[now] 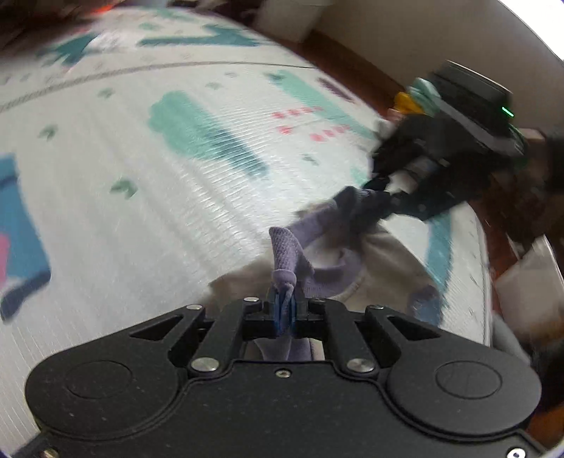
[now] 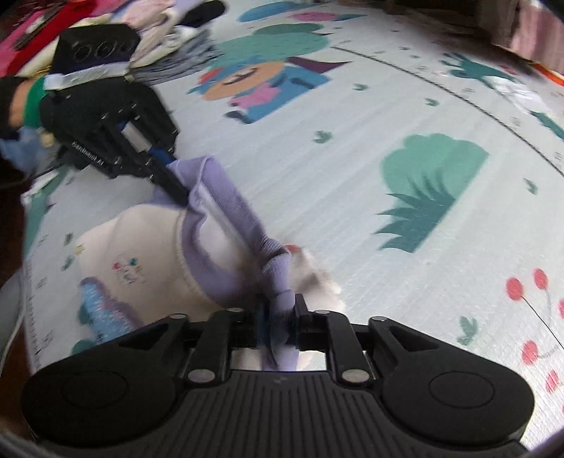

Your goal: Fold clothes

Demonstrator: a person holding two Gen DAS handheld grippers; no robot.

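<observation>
A small white garment with lilac trim and a printed front hangs between my two grippers above the play mat. My left gripper is shut on the lilac trim. My right gripper is shut on the other end of the same trim. The right gripper also shows in the left wrist view, pinching the lilac edge. The left gripper shows in the right wrist view, also pinching it. The white body sags below the stretched trim.
A patterned play mat with green bushes and a cartoon figure covers the floor. A pile of other clothes lies at the far left in the right wrist view. The mat's edge, wooden floor and a wall show at right in the left wrist view.
</observation>
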